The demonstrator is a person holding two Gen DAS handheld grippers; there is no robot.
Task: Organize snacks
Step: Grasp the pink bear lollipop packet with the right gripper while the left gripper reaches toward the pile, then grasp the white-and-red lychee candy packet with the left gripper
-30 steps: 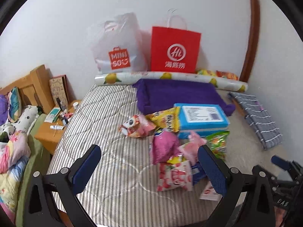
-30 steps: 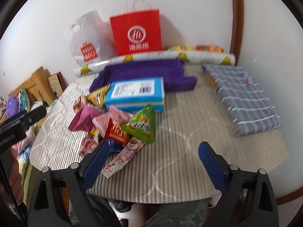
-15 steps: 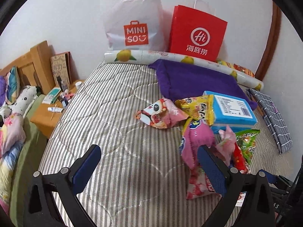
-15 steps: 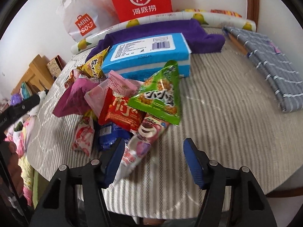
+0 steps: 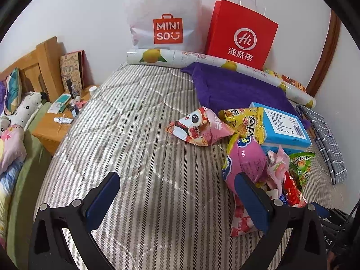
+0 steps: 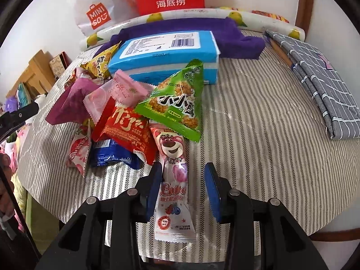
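Observation:
A pile of snack packets lies on the striped mattress (image 5: 139, 135). In the right wrist view I see a green triangular packet (image 6: 177, 105), a red packet (image 6: 126, 130), a blue packet (image 6: 110, 157), pink packets (image 6: 117, 92) and a long Lotso bear candy packet (image 6: 173, 180). My right gripper (image 6: 183, 168) is open, its jaws on either side of the Lotso packet, the left pad touching it. My left gripper (image 5: 177, 186) is open and empty above bare mattress, left of the pile (image 5: 258, 157). A panda-print packet (image 5: 198, 126) lies apart.
A blue tissue pack (image 6: 166, 54) and purple towel (image 6: 191, 29) lie behind the pile. A red paper bag (image 5: 240, 36) and white Miniso bag (image 5: 166, 15) stand against the wall behind a rolled mat (image 5: 180, 56). Grey folded cloth (image 6: 319, 76) lies right. A bedside table (image 5: 56, 123) stands left.
My right gripper has moved forward and down onto the Lotso packet and its jaws have narrowed around it. My left gripper has moved forward over the mattress, staying open.

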